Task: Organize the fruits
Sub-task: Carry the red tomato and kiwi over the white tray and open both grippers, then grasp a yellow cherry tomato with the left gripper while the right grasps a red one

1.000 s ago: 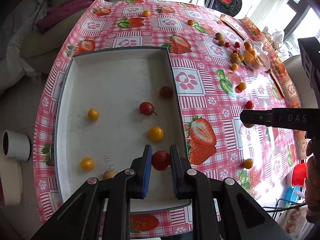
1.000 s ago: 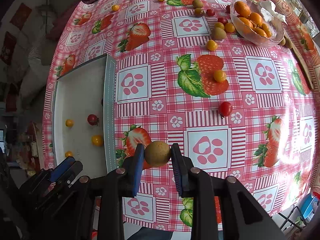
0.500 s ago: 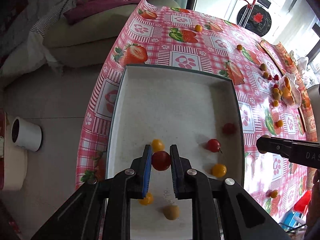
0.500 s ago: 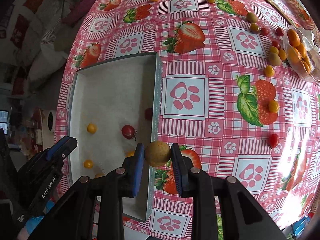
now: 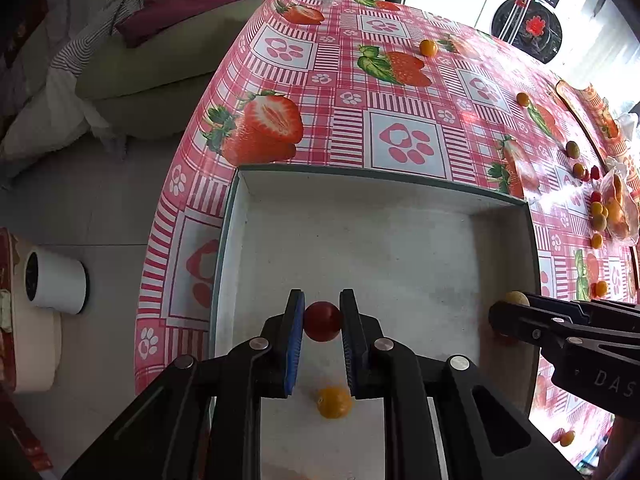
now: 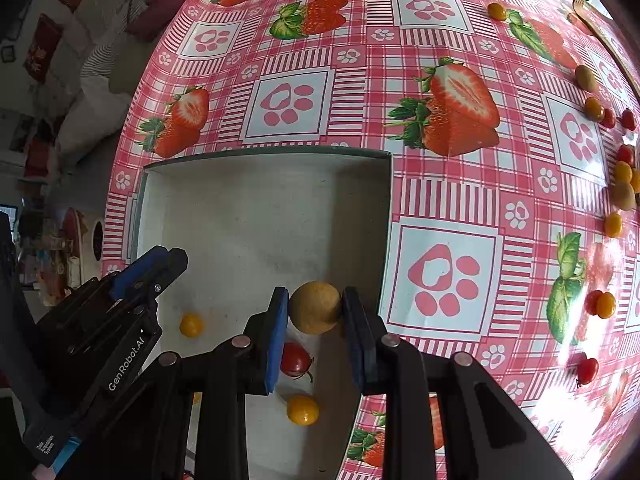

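Note:
My left gripper (image 5: 322, 322) is shut on a red cherry tomato (image 5: 322, 321) and holds it above the white tray (image 5: 380, 176). A yellow tomato (image 5: 334, 401) lies on the tray floor below it. My right gripper (image 6: 316, 307) is shut on a round tan fruit (image 6: 315, 306) over the tray's right part (image 6: 386, 216). Below it lie a red tomato (image 6: 295, 360) and a yellow one (image 6: 302, 409). The right gripper shows at the right of the left wrist view (image 5: 516, 312), and the left gripper at the left of the right wrist view (image 6: 160, 264).
The table has a pink strawberry-print cloth (image 6: 440, 184). Several loose small fruits (image 6: 616, 184) lie at its far right near a glass bowl (image 5: 618, 208). A white cup (image 5: 54, 284) stands on the floor beyond the table's left edge. A sofa with cushions (image 5: 160, 52) is behind.
Both grippers have moved left and forward over the tray, each still holding its fruit. The right gripper now hangs over the tray's right part instead of over the cloth.

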`<state>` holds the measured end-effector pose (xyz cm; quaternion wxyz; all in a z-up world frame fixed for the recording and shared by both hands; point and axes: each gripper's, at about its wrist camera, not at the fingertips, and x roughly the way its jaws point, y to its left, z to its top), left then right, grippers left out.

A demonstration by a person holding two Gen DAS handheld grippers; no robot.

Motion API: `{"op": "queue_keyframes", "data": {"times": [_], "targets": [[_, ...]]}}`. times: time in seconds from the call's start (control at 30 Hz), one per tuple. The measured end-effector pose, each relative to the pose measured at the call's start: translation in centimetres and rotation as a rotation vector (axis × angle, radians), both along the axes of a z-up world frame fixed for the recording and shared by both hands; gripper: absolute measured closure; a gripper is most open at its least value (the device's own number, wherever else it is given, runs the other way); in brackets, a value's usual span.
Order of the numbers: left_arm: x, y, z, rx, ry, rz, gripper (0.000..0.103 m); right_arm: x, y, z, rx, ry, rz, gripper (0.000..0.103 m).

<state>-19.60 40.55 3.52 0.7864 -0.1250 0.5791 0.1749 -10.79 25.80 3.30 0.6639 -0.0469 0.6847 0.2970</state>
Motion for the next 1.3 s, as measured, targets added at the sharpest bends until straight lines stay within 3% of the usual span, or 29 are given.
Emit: {"op": "queue_keyframes", "data": {"times": [0.43,0.5,0.53,0.57,0.93,1.3], "targets": [[0.1,0.1,-1.5,0.001,0.052,-0.014,0.082,-0.1,1.4,-2.1,-0.023,0.017,0.005,0.072],[0.2,0.1,-1.4,0.006,0.057,-0.012,0.068,0.0,1.4,-2.2,-0.015,0.029,0.004,0.071],[0.2,0.1,-1.3,0.016,0.052,-0.006,0.039,0.1,1.3,-2.2,-0.007,0.042,0.001,0.070],[0.0,0.0,-0.9,0.027,0.026,-0.004,0.031,0.2,1.0,-2.1,0.003,0.050,-0.004,0.068],[-0.3,-1.1,1.2,0.060,0.016,-0.030,0.031,0.0,-1.5,2.3,0.086,-0.009,-0.050,0.026],[-0.8,-6.8,3.6,0.077,-0.001,-0.139,0.031,-0.9,-9.4,3.4,0.025,-0.022,-0.149,0.024]]}}
